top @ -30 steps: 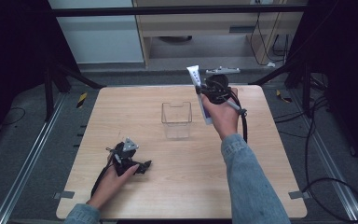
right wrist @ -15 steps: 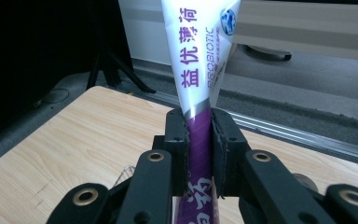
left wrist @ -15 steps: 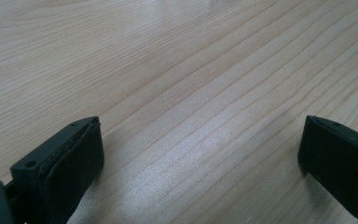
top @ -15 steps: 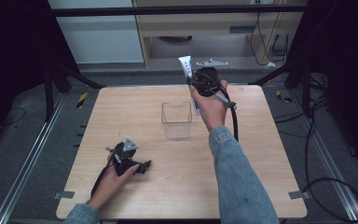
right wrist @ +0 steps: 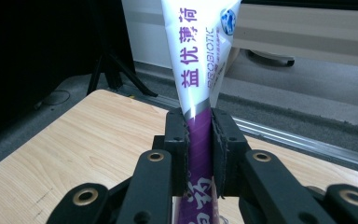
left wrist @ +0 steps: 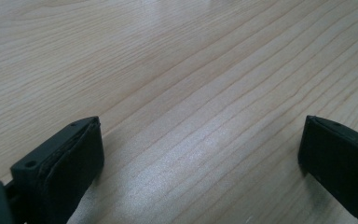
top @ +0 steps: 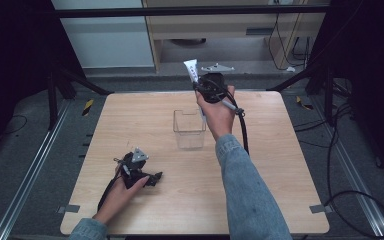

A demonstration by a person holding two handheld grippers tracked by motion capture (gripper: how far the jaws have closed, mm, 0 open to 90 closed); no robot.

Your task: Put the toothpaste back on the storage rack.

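Lettering on the white-and-purple toothpaste tube (right wrist: 196,79) reads "PROBIOTIC" beside purple Chinese characters. The right gripper (right wrist: 199,154) has its jaws clenched on the tube's purple part, holding it raised above the far edge of the light wooden table (top: 280,165), just behind the clear plastic box (top: 189,129). The left gripper (left wrist: 200,158) rests low on the wood, jaws spread wide apart and holding nothing.

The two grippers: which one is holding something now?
The right gripper, raised beside the clear box, is clamped on a white and purple tube. The left gripper rests open on the table.
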